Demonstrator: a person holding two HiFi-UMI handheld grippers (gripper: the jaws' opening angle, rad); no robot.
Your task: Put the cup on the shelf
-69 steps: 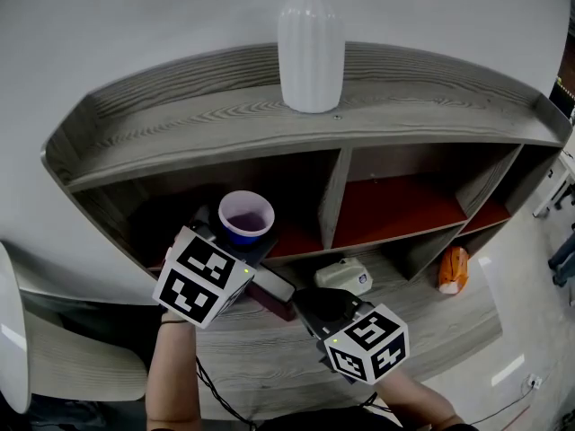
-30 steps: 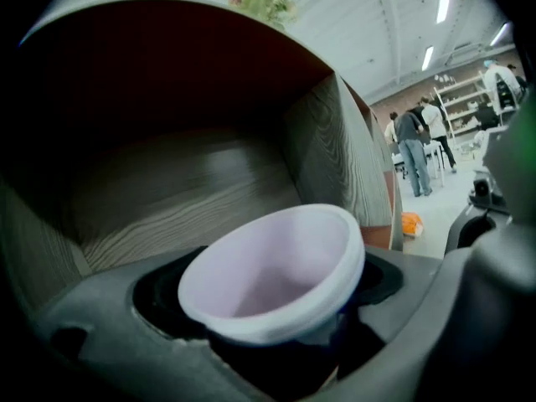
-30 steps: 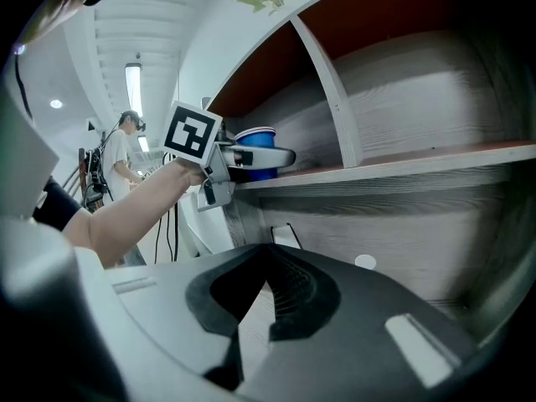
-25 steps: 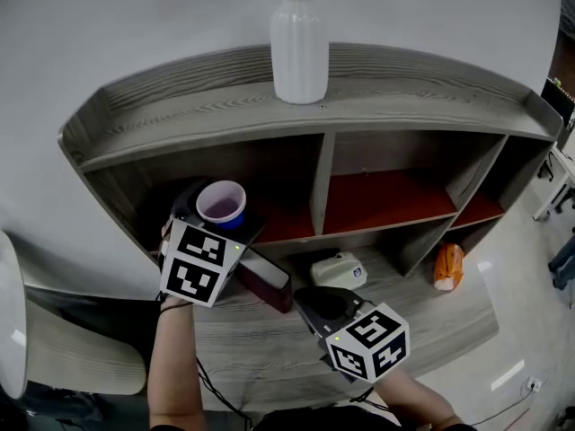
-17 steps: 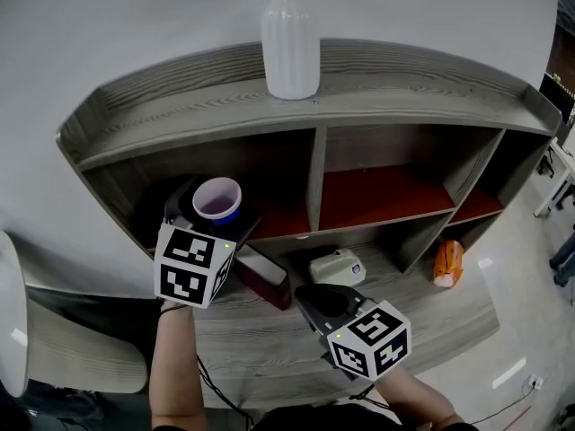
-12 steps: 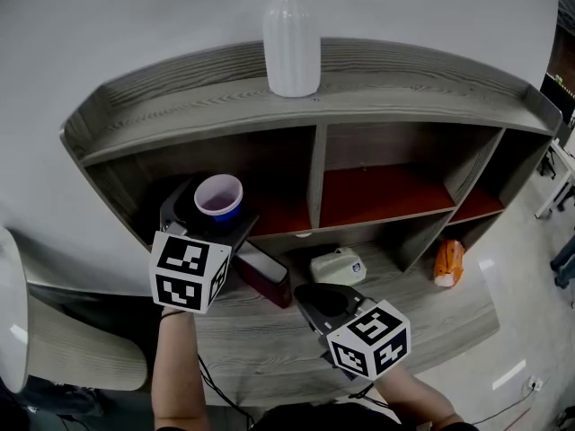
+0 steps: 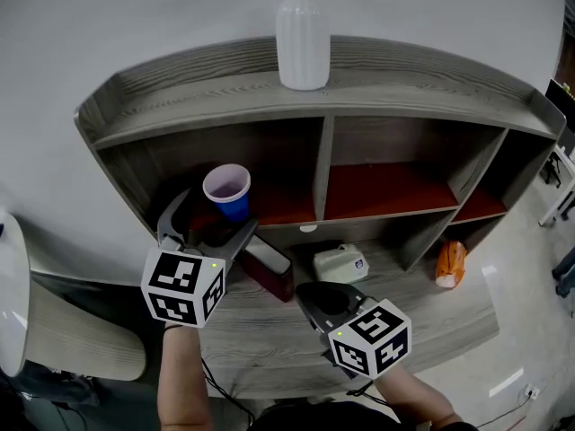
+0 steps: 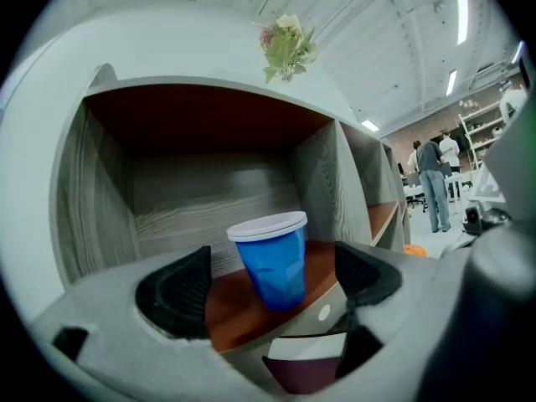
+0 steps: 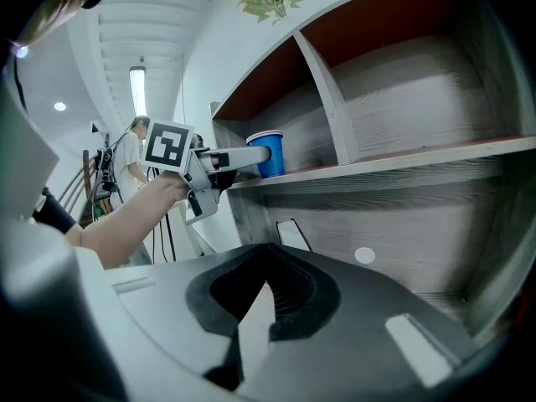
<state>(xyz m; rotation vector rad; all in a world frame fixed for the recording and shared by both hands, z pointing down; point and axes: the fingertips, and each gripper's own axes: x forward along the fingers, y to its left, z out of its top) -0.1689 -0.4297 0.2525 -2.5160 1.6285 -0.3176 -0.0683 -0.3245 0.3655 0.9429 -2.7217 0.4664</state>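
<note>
The blue cup [image 7: 227,191] stood upright on the red-brown board of the shelf [image 7: 180,106], in its left-hand compartment, mouth up and long axis vertical, tapering toward the base. Your left gripper [image 7: 205,229] pointed straight at it, jaws spread wide, with the cup centred in line with the gap and clear daylight on both sides. Neither pad touched the cup wall. Whether the base sat inside the span of the jaws or just past their tips was hard to tell. The left gripper was plainly the nearer of the two. Your right gripper [image 7: 314,299] hung lower and to the right, well apart from the cup. Its jaws were closed on nothing, facing the lower wooden level near a white device [image 7: 339,264]. A white vase [image 7: 303,30] stood on top of the shelf, above the divider to the cup's right. By the look of it the placing was done. Any move away from the cup would have run straight back along the left gripper's own line, since a sideways drift risked a pad clipping the cup's side and tipping it.
</note>
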